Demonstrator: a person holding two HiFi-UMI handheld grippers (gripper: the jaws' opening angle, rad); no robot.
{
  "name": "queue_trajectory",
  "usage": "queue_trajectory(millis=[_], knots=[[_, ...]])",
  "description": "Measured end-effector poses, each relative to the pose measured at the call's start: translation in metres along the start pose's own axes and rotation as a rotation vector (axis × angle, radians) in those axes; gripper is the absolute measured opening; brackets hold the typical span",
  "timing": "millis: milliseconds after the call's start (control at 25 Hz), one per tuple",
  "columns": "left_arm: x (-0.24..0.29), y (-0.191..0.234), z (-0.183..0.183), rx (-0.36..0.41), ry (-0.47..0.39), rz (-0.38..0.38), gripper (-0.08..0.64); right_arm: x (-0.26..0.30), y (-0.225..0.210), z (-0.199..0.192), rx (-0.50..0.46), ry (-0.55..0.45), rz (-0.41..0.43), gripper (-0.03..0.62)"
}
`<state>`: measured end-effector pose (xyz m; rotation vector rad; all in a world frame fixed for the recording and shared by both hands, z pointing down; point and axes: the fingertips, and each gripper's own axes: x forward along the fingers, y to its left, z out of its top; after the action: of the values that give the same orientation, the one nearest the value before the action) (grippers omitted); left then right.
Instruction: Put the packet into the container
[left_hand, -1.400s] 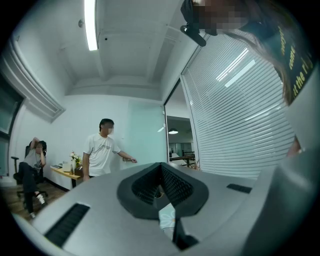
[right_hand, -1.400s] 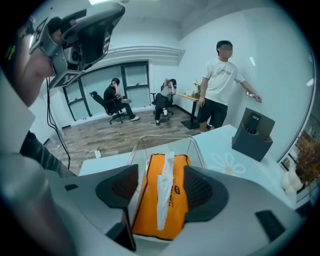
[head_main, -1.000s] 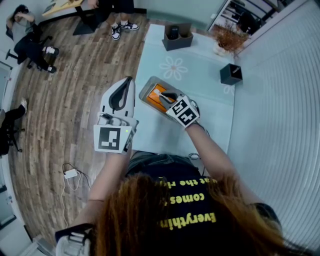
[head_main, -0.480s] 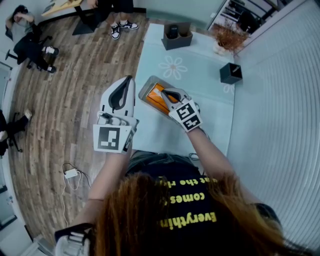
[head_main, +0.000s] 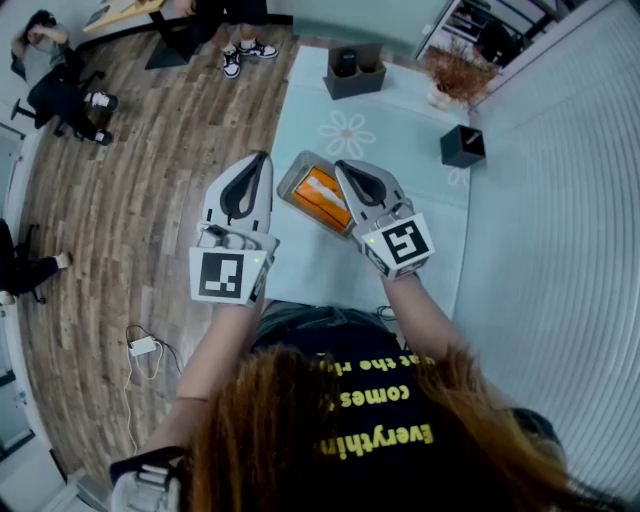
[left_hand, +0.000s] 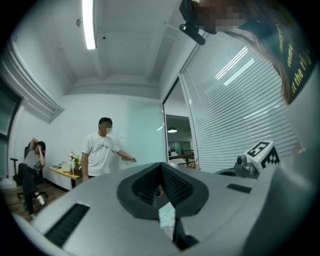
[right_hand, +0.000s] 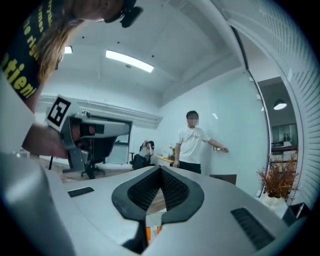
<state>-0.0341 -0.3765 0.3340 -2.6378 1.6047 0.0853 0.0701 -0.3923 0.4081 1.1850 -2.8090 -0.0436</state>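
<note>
Orange packet (head_main: 322, 196) lies flat inside the grey container (head_main: 292, 176), lengthwise along it and filling most of the tray. Container sits at an angle on the pale table (head_main: 325, 265), nr the edge by the wood floor (head_main: 150, 170). Right gripper (head_main: 345, 168) is held above the container's right side, apart from the packet; its jaws are pressed together w/ nothing between them, and a sliver of orange shows below the pads in the right gripper view. Left gripper (head_main: 262, 158) is held out over the table edge just left of the container, not touching it; jaws also together at the tips, nothing pinched. Both grippers point away from the person, roughly parallel, w/ the container between them. Further up the table: a flower print (head_main: 347, 134), a black cube box (head_main: 462, 147), a dark holder (head_main: 355, 72) and a dried plant (head_main: 458, 76). A white charger (head_main: 141, 347) lies on the floor. In the gripper views a standing person (left_hand: 100, 149) and a seated person (left_hand: 31, 162) are at the room's far end.
</note>
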Motion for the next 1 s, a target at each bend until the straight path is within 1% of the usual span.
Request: queue_trajectory(millis=[160,280,400,760,1000], knots=[[0.002,-0.003,-0.002,-0.001,0.002,-0.006,0.002,-0.014,-0.005,0.031,0.046,-0.09,-0.015,0.021],[0.001,-0.006,-0.003,-0.006,0.003,-0.017,0.002,-0.023,-0.004,0.039,0.085,-0.115,-0.013,0.021],[0.002,-0.009,-0.003,-0.013,-0.001,-0.028,0.002,-0.029,-0.006,0.046,0.1,-0.138,-0.023,0.021],[0.003,-0.016,-0.002,-0.015,0.0,-0.046,0.002,-0.043,-0.008,0.062,0.105,-0.189,-0.044,0.021],[0.001,-0.016,-0.002,-0.014,0.003,-0.05,0.002,-0.045,-0.002,0.067,0.076,-0.189,-0.043,0.021]])
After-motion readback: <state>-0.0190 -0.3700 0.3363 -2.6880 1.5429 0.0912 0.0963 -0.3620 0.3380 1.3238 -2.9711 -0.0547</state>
